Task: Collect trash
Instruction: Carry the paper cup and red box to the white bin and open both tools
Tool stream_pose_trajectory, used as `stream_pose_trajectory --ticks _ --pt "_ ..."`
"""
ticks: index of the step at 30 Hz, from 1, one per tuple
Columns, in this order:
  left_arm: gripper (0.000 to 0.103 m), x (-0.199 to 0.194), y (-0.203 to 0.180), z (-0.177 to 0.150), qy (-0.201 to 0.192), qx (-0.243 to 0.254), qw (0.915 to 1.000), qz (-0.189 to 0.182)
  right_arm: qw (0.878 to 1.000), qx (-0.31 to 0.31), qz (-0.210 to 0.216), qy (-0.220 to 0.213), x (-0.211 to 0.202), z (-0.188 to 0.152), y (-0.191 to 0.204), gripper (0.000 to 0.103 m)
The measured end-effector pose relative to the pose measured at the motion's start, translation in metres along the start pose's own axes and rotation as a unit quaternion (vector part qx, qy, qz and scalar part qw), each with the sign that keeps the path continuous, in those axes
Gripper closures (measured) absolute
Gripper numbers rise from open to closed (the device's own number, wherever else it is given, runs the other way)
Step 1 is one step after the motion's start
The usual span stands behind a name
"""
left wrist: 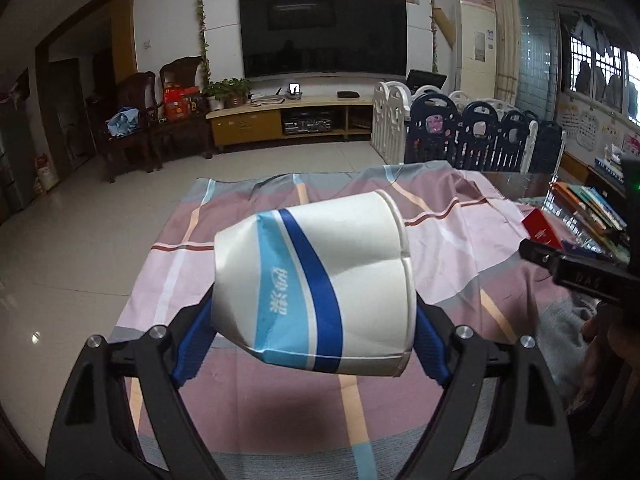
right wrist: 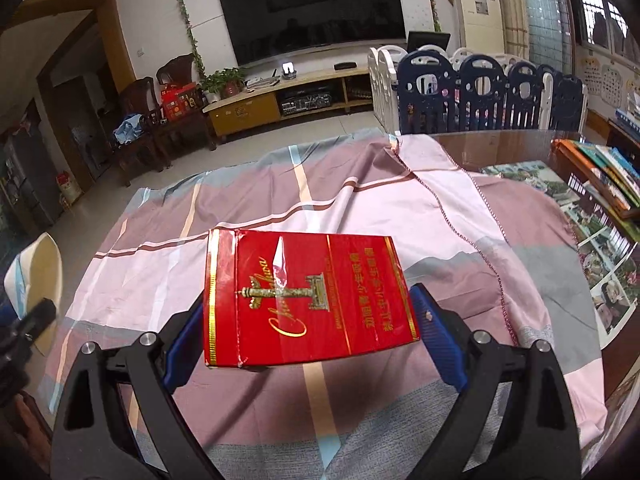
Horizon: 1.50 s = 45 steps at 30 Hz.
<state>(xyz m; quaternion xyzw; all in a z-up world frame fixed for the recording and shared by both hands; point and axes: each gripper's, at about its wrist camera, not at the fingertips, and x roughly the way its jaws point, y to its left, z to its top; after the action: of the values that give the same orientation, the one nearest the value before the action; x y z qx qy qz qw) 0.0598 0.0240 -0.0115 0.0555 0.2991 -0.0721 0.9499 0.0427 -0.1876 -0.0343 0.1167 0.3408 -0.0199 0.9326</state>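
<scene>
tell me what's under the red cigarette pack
Beneath the red cardboard cigarette pack, clamped in the right tool, lies the pink, mauve and grey plaid cloth. The patch directly below the pack is covered from view.

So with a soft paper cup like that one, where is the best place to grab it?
Probably low on the side wall, near the stiffer base. The paper cup lies sideways between the left gripper's blue pads, and its wall has already buckled with a deep dent near the rim. Coming from the two sides, as here, suits the round shape, but a gentler squeeze nearer the bottom should crush it less.
</scene>
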Motion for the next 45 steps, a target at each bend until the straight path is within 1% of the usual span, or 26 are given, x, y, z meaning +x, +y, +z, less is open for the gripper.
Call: stream_pose_trajectory --ticks 2,3,6,9,11,13,16,17,19,20,21,23,25,26,29,32,33,34,35,36,37,39,41,42,44,45 --pt "0.018 -0.003 0.002 0.001 -0.018 -0.004 0.9998 -0.008 1.0 -0.002 -0.003 -0.028 -0.017 -0.001 -0.002 0.011" --pt "0.018 -0.002 0.005 0.0 -0.018 -0.013 0.9996 -0.015 0.999 0.002 -0.006 -0.041 -0.029 -0.002 -0.005 0.011" --pt "0.018 0.005 0.009 -0.002 0.003 -0.026 0.9993 -0.026 0.996 0.032 -0.007 -0.087 -0.09 -0.005 -0.036 0.011" --pt "0.018 0.005 -0.002 -0.002 -0.004 -0.004 0.9995 -0.032 0.99 0.063 -0.027 -0.121 -0.158 -0.013 -0.088 0.011" --pt "0.018 0.004 -0.011 -0.003 -0.005 0.01 0.9991 -0.041 0.986 0.074 -0.063 -0.136 -0.2 -0.024 -0.13 0.011" --pt "0.018 0.006 -0.023 -0.003 0.0 0.02 0.9984 -0.052 0.983 0.088 -0.1 -0.13 -0.23 -0.045 -0.176 0.01" --pt "0.018 0.001 -0.052 0.002 0.003 0.036 0.996 -0.081 0.98 0.095 -0.146 -0.099 -0.246 -0.08 -0.232 0.008" --pt "0.018 -0.005 -0.069 0.005 0.003 0.045 0.9944 -0.096 0.979 0.094 -0.16 -0.08 -0.247 -0.093 -0.25 0.004" --pt "0.018 -0.018 -0.104 0.009 0.005 0.05 0.9888 -0.141 0.976 0.096 -0.19 -0.044 -0.243 -0.113 -0.276 0.003" --pt "0.018 -0.028 -0.124 0.012 0.001 0.053 0.9854 -0.162 0.973 0.111 -0.198 -0.031 -0.246 -0.123 -0.29 0.003" --pt "0.018 -0.036 -0.143 0.014 0.0 0.057 0.9816 -0.182 0.972 0.13 -0.195 -0.032 -0.252 -0.13 -0.299 0.003" --pt "0.018 -0.057 -0.191 0.019 0.001 0.068 0.9696 -0.235 0.964 0.171 -0.196 -0.052 -0.272 -0.141 -0.316 0.003" --pt "0.018 -0.079 -0.247 0.019 0.009 0.091 0.9531 -0.289 0.954 0.191 -0.214 -0.092 -0.297 -0.144 -0.324 0.003" --pt "0.018 -0.088 -0.274 0.017 0.017 0.103 0.9437 -0.314 0.949 0.197 -0.222 -0.111 -0.308 -0.146 -0.324 0.003" --pt "0.018 -0.116 -0.363 0.003 0.041 0.147 0.9099 -0.386 0.935 0.217 -0.232 -0.158 -0.339 -0.143 -0.326 0.003" --pt "0.017 -0.132 -0.431 -0.018 0.058 0.197 0.8866 -0.414 0.93 0.228 -0.225 -0.181 -0.36 -0.135 -0.331 0.003" --pt "0.014 -0.132 -0.447 -0.024 0.067 0.209 0.8815 -0.418 0.931 0.223 -0.223 -0.184 -0.364 -0.131 -0.329 0.003" --pt "0.005 -0.131 -0.461 -0.03 0.078 0.219 0.8791 -0.416 0.931 0.219 -0.222 -0.187 -0.367 -0.13 -0.329 0.003" --pt "0.003 -0.13 -0.468 -0.035 0.083 0.218 0.8777 -0.419 0.933 0.215 -0.221 -0.188 -0.368 -0.128 -0.327 0.003" --pt "0.003 -0.129 -0.468 -0.037 0.085 0.21 0.8783 -0.421 0.935 0.21 -0.218 -0.186 -0.368 -0.127 -0.325 0.003" --pt "0.003 -0.126 -0.463 -0.036 0.087 0.199 0.8819 -0.418 0.938 0.205 -0.214 -0.181 -0.366 -0.125 -0.322 0.003" --pt "0.003 -0.119 -0.441 -0.031 0.088 0.17 0.8933 -0.407 0.944 0.196 -0.205 -0.171 -0.358 -0.124 -0.313 0.003" --pt "0.003 -0.108 -0.41 -0.022 0.083 0.153 0.9087 -0.379 0.95 0.186 -0.192 -0.162 -0.348 -0.121 -0.303 0.003" --pt "0.003 -0.103 -0.385 -0.012 0.075 0.147 0.9181 -0.36 0.954 0.182 -0.184 -0.155 -0.34 -0.119 -0.296 0.003" --pt "0.003 -0.099 -0.347 -0.001 0.05 0.136 0.9353 -0.323 0.961 0.173 -0.163 -0.143 -0.324 -0.112 -0.281 0.003" --pt "0.003 -0.096 -0.32 0.005 0.034 0.126 0.946 -0.297 0.965 0.165 -0.15 -0.136 -0.314 -0.107 -0.271 0.003"
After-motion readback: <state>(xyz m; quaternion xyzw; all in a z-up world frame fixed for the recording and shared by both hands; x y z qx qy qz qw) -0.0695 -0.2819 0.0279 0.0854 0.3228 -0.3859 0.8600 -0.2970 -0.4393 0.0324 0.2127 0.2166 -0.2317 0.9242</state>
